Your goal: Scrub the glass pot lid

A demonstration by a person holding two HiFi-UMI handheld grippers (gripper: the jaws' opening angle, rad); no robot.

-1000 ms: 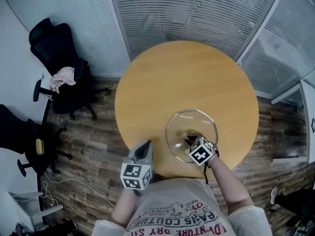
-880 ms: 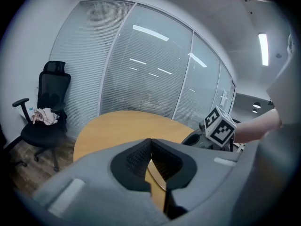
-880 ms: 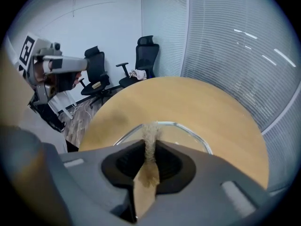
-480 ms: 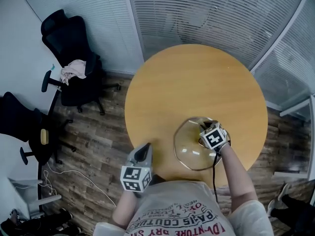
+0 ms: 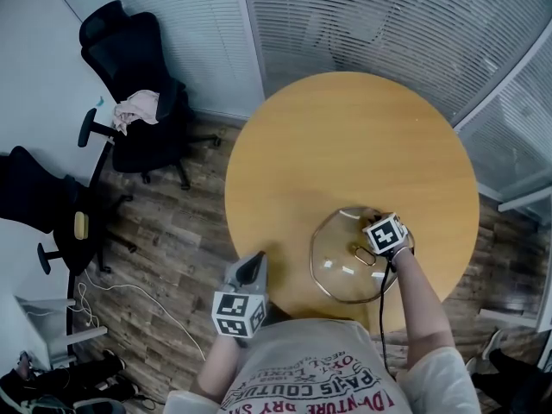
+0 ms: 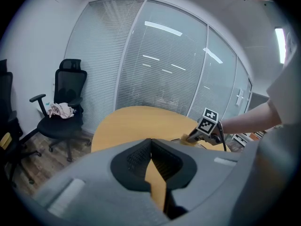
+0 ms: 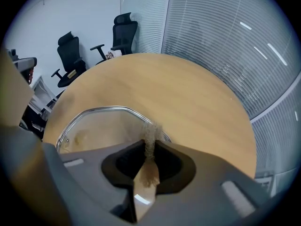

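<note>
left tongs (image 6: 151, 145): pressed together, empty, held off near edge of worktop (image 5: 345, 145) | right tongs (image 7: 149, 147): pinching tan scrubber (image 7: 151, 132) against far-right rim of lid (image 5: 339, 272) | lid: glass, flat on worktop by its near-right edge

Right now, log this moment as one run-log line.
right gripper: shut on scrub pad | pad: at lid rim | left gripper: shut, empty, away from lid | lid: on table
</note>
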